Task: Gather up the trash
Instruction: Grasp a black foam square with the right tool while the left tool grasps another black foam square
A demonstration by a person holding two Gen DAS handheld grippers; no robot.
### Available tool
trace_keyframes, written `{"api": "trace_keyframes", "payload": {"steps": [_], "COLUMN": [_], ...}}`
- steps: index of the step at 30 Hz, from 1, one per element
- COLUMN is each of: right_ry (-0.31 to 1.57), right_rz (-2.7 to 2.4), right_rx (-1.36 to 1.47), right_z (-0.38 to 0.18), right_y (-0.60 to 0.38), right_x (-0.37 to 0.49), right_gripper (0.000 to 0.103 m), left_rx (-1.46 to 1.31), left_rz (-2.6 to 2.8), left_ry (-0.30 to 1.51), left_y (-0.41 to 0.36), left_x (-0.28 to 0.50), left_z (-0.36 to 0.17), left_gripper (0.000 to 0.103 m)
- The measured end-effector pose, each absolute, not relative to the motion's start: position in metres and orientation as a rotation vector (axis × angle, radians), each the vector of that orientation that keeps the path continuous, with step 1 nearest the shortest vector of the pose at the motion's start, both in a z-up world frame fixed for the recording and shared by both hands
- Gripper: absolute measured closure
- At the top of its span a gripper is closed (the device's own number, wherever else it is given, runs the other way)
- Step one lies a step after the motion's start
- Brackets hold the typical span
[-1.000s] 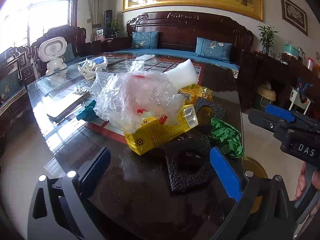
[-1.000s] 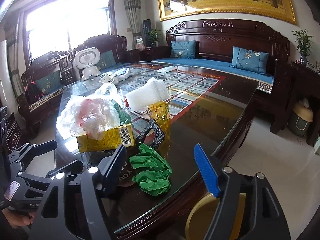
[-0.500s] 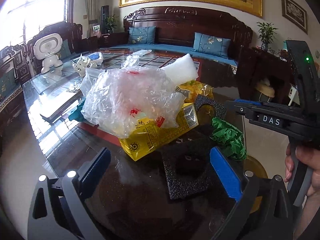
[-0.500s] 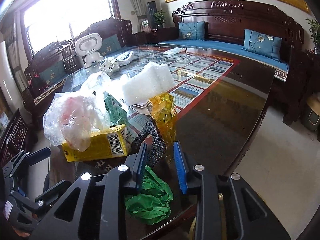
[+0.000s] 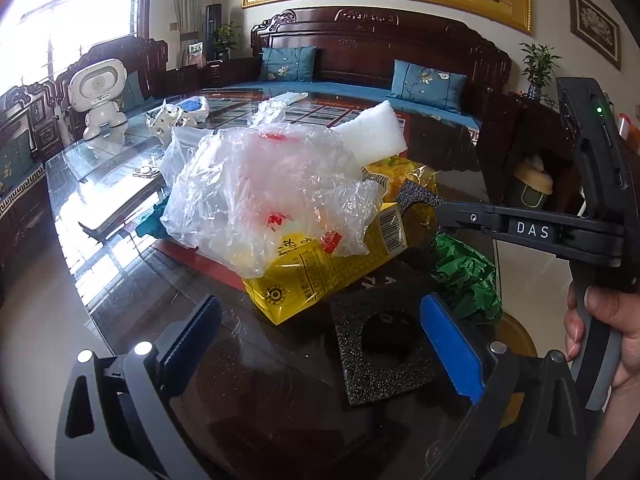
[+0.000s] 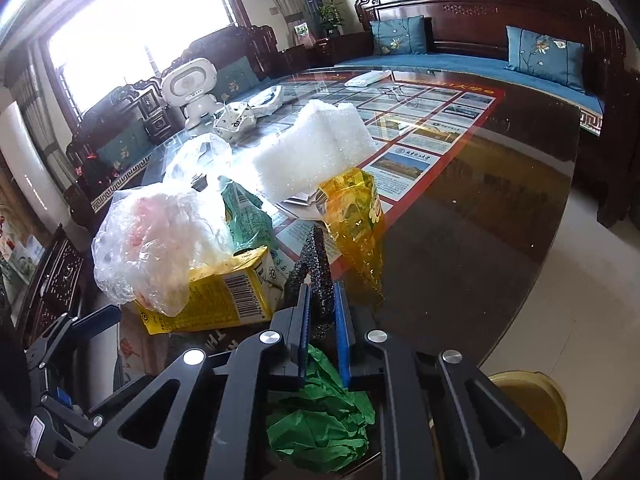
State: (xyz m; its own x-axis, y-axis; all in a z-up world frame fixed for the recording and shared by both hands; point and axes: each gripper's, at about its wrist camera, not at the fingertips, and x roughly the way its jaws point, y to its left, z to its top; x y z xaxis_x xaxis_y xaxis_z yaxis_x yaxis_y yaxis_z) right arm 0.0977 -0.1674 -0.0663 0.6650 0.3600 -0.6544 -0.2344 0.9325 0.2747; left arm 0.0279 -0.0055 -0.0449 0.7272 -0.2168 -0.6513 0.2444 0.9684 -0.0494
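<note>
1. Trash lies heaped on the glass-topped table [image 5: 120,184]: a clear plastic bag [image 5: 260,196] on a yellow carton [image 5: 316,264], with white foam [image 6: 312,148] beyond.
2. Right tongs [image 6: 322,316] have just been closing and now pinch an upright black foam piece [image 6: 316,264]; crumpled green paper [image 6: 320,416] lies beneath them.
3. Left tongs [image 5: 320,344] stand spread, with a black foam square [image 5: 380,344] between the fingers, unpinched.

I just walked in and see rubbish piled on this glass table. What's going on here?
A person is clearing trash with a handheld gripper in each hand. The right gripper has just closed on a piece of black foam standing among the litter. The left gripper hangs open near a black foam square with a round hole. A clear plastic bag, a yellow carton and crumpled green paper lie on the table.
</note>
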Motion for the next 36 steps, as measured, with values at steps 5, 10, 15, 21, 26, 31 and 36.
{"api": "trace_keyframes", "payload": {"steps": [5,10,15,21,26,31,36], "right_ry": [0.69,0.598,0.526,0.541,0.534,0.544,0.551], "right_rz": [0.345,0.325,0.275,0.253,0.258,0.278,0.285], "right_rx": [0.164,0.184,0.215,0.225,0.235,0.252,0.268], "right_z": [-0.05,-0.027,-0.011,-0.016,-0.016,-0.02,-0.023], "right_y": [-0.164,-0.173,-0.198,-0.21,-0.212,-0.212,-0.213], "right_x": [0.085,0.061,0.028,0.01,0.006,0.008,0.008], "right_gripper": [0.095,0.095,0.095,0.095,0.095,0.095,0.095], "left_rx": [0.036,0.037,0.04,0.034,0.038,0.043,0.003], "left_rz": [-0.257,-0.264,-0.274,-0.316,-0.323,-0.294,-0.333], "left_ry": [0.716,0.72,0.724,0.775,0.823,0.848,0.848], "left_y": [-0.007,-0.005,-0.011,-0.023,-0.032,-0.036,-0.029], "left_x": [0.028,0.028,0.03,0.032,0.038,0.048,0.05], "left_z": [-0.045,-0.046,-0.048,-0.06,-0.07,-0.08,-0.082], "left_gripper": [0.004,0.004,0.004,0.004,0.004,0.006,0.034]}}
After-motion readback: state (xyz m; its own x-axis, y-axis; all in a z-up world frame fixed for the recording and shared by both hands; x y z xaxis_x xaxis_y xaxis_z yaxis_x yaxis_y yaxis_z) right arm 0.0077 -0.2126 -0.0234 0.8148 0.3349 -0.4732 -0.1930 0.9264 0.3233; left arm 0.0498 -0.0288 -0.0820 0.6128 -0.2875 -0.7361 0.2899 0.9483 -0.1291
